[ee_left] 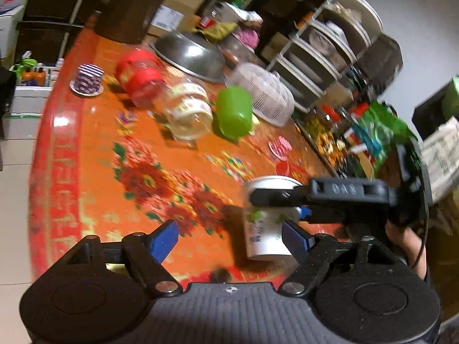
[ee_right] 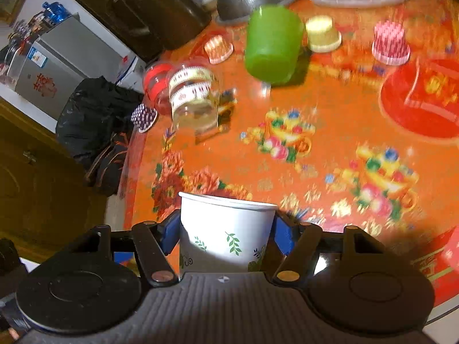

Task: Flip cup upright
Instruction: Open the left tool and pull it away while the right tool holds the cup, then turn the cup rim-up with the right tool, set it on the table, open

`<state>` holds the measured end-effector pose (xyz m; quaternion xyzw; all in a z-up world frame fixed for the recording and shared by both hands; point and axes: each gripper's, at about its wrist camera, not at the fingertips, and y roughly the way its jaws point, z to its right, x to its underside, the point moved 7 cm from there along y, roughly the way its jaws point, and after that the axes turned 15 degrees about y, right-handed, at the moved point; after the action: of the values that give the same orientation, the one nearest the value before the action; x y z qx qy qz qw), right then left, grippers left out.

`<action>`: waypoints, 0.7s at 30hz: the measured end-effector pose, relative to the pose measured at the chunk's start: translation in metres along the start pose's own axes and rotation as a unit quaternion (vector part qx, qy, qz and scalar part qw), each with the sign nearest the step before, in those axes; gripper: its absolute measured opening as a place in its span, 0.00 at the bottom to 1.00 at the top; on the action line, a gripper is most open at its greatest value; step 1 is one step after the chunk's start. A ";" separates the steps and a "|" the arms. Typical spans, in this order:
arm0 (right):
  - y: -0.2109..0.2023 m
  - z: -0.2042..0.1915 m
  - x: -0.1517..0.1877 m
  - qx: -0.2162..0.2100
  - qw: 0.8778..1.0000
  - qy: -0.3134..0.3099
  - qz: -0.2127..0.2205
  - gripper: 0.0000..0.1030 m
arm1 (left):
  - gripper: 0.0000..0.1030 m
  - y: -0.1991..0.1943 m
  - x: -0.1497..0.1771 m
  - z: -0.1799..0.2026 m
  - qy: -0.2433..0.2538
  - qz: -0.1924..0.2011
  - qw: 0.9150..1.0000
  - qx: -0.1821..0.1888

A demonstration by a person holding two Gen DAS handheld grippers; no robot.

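Note:
A white paper cup (ee_right: 226, 235) with green leaf prints sits between the blue pads of my right gripper (ee_right: 226, 233), which is shut on it, rim pointing away from the camera. In the left wrist view the same cup (ee_left: 266, 229) stands with its rim up just above the orange floral table (ee_left: 172, 172), held by the right gripper's black fingers (ee_left: 275, 196) from the right. My left gripper (ee_left: 229, 240) is open and empty, with the cup just inside its right pad (ee_left: 295, 240).
A green cup (ee_right: 272, 43) stands upside down, next to a glass jar (ee_right: 195, 97) lying on its side and a red jar (ee_left: 140, 71). A steel bowl (ee_left: 192, 54), a white mesh basket (ee_left: 264, 94), small patterned cups (ee_right: 390, 43) and a dish rack (ee_left: 330, 54) stand further back.

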<state>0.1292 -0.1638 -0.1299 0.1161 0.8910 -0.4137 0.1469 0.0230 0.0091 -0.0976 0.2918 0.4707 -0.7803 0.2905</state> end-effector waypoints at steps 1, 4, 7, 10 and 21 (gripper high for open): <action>-0.004 -0.002 0.000 0.004 1.000 -0.013 0.016 0.64 | 0.80 -0.003 -0.001 -0.003 -0.002 0.006 1.000 -0.002; -0.021 -0.009 0.001 0.011 0.996 -0.049 0.076 0.64 | 0.80 -0.009 -0.006 -0.008 -0.003 0.021 1.000 -0.008; -0.041 -0.016 0.003 0.015 0.985 -0.086 0.148 0.64 | 0.80 -0.012 -0.009 -0.007 0.003 0.030 0.999 -0.012; -0.062 -0.021 0.006 0.005 0.967 -0.118 0.224 0.64 | 0.80 -0.013 -0.011 -0.006 0.008 0.037 0.999 -0.016; -0.052 0.001 0.055 0.009 0.870 -0.200 0.450 0.65 | 0.80 -0.016 -0.009 0.002 0.024 0.072 0.997 0.001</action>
<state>0.0614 -0.1928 -0.1134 0.4208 0.6897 -0.3255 0.4912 0.0170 0.0150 -0.0809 0.3437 0.4545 -0.7508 0.3340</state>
